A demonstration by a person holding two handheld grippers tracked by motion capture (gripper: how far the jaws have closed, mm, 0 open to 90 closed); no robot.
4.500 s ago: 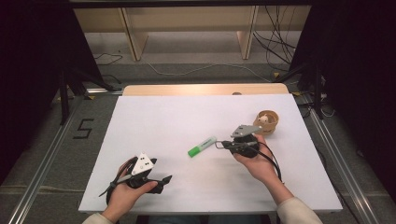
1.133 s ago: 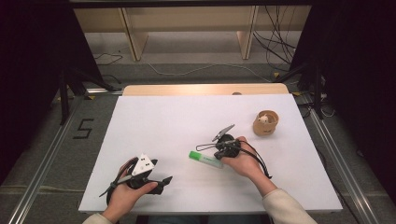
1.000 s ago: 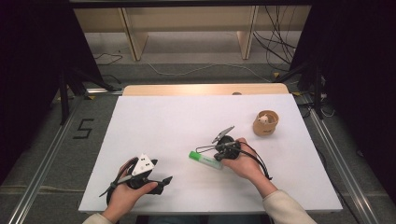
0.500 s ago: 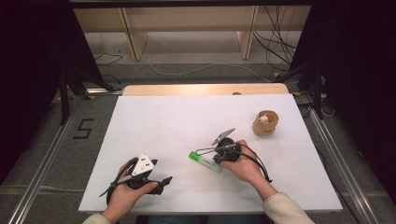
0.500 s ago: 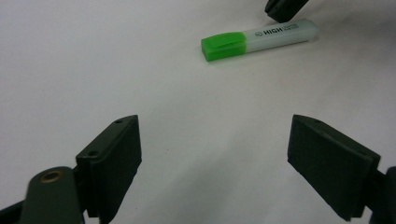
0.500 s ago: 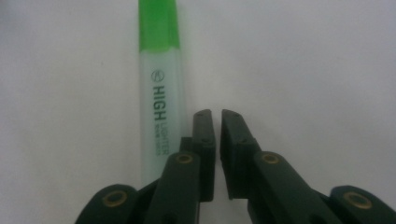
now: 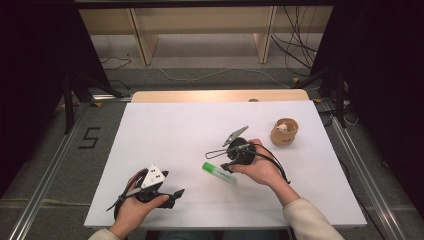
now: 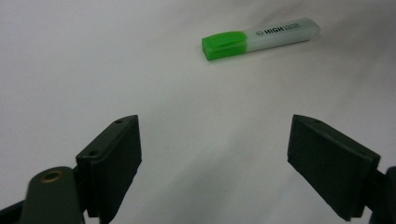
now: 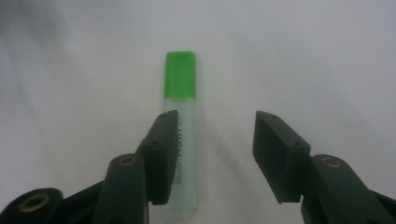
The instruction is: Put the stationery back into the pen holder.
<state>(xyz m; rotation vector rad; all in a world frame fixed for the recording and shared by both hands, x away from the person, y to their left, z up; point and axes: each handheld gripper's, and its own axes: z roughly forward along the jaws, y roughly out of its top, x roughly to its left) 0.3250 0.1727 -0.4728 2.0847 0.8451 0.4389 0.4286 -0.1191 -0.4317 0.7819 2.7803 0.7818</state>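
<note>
right gripper (image 7: 224, 159) sits a little right of the bench (image 7: 165, 130) middle, held in the person's right hand (image 7: 260, 167), pointing toward the left edge. its jaws are spread apart and grip nothing. the green highlighter (image 7: 219, 173) lies flat on the white bench top just in front of that gripper, toward the near edge, green cap end pointing to the left edge. in the right gripper view the highlighter (image 9: 181, 135) runs straight out along the jaws; its clear body lies partly under the left-hand jaw and the gap beside it, cap well past the tips. whether that jaw actually touches the barrel is hard to tell from here, looks like it hovers above.

left gripper (image 7: 172, 196) rests near the front left corner of the bench in the left hand (image 7: 134, 210), jaws wide apart, nothing between them. in the left gripper view the highlighter (image 8: 261, 38) lies well ahead of the jaws, apart from them.

small wooden cup (image 7: 284, 132) stands near the right edge, well apart from the highlighter.
</note>
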